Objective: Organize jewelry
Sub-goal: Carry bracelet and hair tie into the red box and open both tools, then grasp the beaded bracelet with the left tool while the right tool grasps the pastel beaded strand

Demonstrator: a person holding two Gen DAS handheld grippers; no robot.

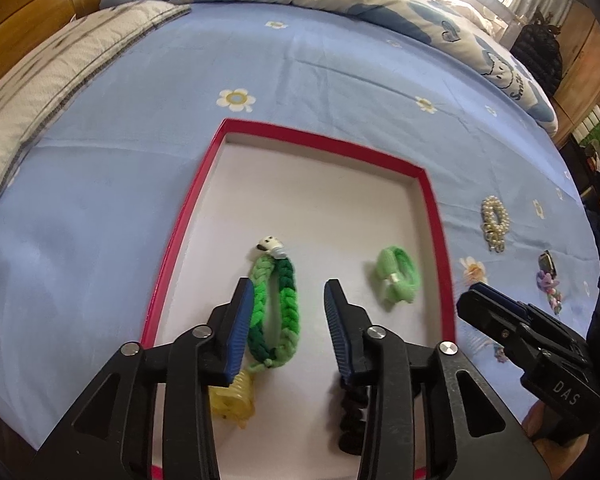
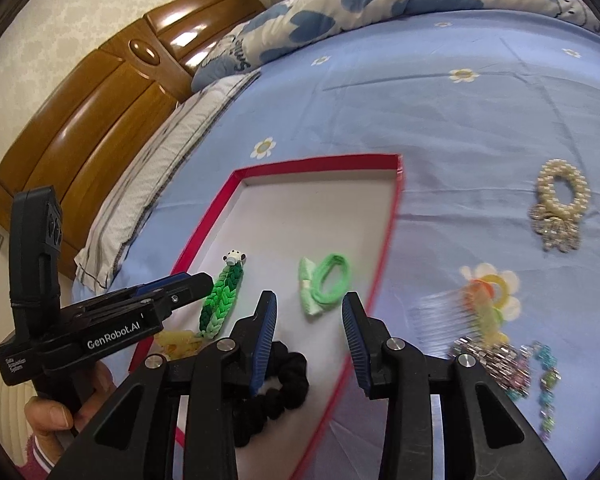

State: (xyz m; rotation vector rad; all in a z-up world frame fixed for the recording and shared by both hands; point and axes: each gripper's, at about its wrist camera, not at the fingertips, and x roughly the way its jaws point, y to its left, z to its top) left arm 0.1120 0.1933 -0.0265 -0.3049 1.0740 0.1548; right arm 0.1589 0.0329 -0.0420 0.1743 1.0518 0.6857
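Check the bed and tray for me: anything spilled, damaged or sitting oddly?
Nothing looks damaged or spilled. Four hair ties lie flat inside the red tray. Still out on the sheet to its right: the pearl scrunchie, a clear comb and a loose heap of beaded pieces, simply unsorted.

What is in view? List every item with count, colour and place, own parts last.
tray: 1, red rim, white floor, on the bed sheet
braided bracelet: 1, green shades with a white charm, in the tray
bow hair tie: 1, light green, in the tray
scrunchie: 1, black, tray's near end
spiral hair tie: 1, yellow, tray's near end
pearl hair tie: 1, cream, on the sheet right of the tray
hair comb: 1, clear, blurred, on the sheet
beaded pieces: several, pastel, on the sheet
bed sheet: 1, blue, flowered
quilt: 1, white and blue
headboard: 1, brown wood
left hand-held gripper: black, blue pads, open
right hand-held gripper: same, open
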